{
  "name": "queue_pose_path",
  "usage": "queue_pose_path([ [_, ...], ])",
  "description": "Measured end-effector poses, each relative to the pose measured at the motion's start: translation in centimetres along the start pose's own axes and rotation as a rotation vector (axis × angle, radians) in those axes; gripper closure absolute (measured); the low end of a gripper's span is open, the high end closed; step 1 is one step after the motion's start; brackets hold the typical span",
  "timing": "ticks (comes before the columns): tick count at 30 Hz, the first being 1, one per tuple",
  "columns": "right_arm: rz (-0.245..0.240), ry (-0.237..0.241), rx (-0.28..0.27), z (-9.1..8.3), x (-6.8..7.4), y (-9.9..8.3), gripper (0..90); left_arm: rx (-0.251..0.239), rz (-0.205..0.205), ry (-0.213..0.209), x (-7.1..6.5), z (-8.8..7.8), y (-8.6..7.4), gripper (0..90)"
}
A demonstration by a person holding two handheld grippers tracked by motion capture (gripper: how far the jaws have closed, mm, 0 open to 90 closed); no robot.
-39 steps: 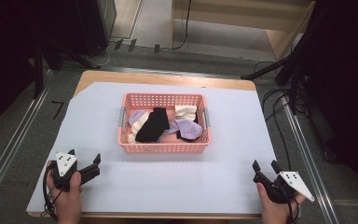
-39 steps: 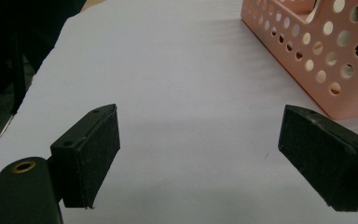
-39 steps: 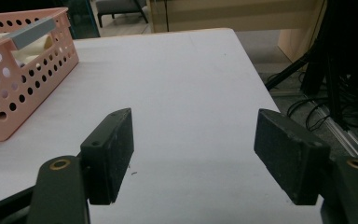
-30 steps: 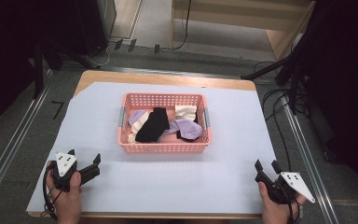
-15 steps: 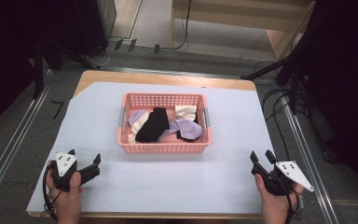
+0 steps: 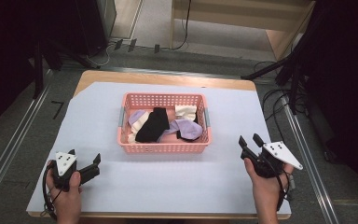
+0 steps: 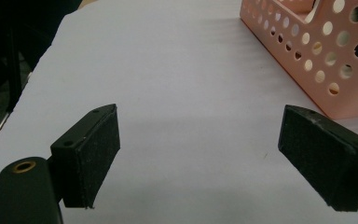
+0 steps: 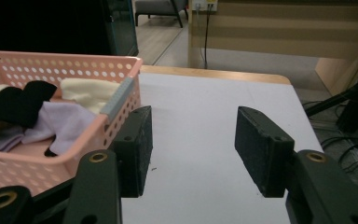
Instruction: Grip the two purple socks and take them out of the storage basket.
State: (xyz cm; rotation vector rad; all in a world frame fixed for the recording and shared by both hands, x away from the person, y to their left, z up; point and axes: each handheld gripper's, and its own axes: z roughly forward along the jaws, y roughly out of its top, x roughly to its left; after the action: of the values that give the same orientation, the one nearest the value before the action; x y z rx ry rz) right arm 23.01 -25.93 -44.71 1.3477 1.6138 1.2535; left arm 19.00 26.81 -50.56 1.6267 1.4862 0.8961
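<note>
Left claw (image 6: 83,156) sits low near the front left corner of the tabletop (image 6: 168,78), held in the person's left hand (image 6: 67,189), and its jaws point toward the pink basket (image 6: 161,148). In the left gripper view this claw (image 7: 209,154) stands wide, with its two black pads far apart and nothing but the white sheet (image 7: 177,84) between them. The basket's perforated corner (image 7: 317,60) lies just beyond the right-hand pad, apart from it.

Right claw (image 6: 248,138) is near the front right corner, raised a little above the sheet (image 6: 168,182) in the person's right hand (image 6: 263,184), and its tips lean toward the basket's right end. Its jaws have just been closing, yet they are moderately wide, and the right gripper view shows this claw (image 8: 191,144) with no object between the pads, only bare sheet. From there the basket (image 8: 51,60) sits to the left of the jaws, close by but not touched.

That basket rests in the middle of the tabletop, upright, with its long sides parallel to the front edge. Inside lies a loose heap of soft fabric pieces: a black one (image 6: 153,125) across the centre, a lilac one (image 6: 186,127) to its right, a cream one (image 6: 185,110) in the back right corner, and a lilac and cream one (image 6: 137,119) at the left end. All stay within the basket's walls.
</note>
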Motion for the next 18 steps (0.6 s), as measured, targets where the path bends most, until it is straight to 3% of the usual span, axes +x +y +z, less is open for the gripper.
queue_pose_path([
  [12,-0.011,0.045,0.043,3.0,2.6,2.3,49.0,0.009,-0.001,-0.006,0.1,0.0,0.0,13.8],
  [18,-0.01,0.088,0.109,4.9,4.6,2.9,48.4,0.011,0.002,-0.003,0.0,0.0,0.0,13.8],
])
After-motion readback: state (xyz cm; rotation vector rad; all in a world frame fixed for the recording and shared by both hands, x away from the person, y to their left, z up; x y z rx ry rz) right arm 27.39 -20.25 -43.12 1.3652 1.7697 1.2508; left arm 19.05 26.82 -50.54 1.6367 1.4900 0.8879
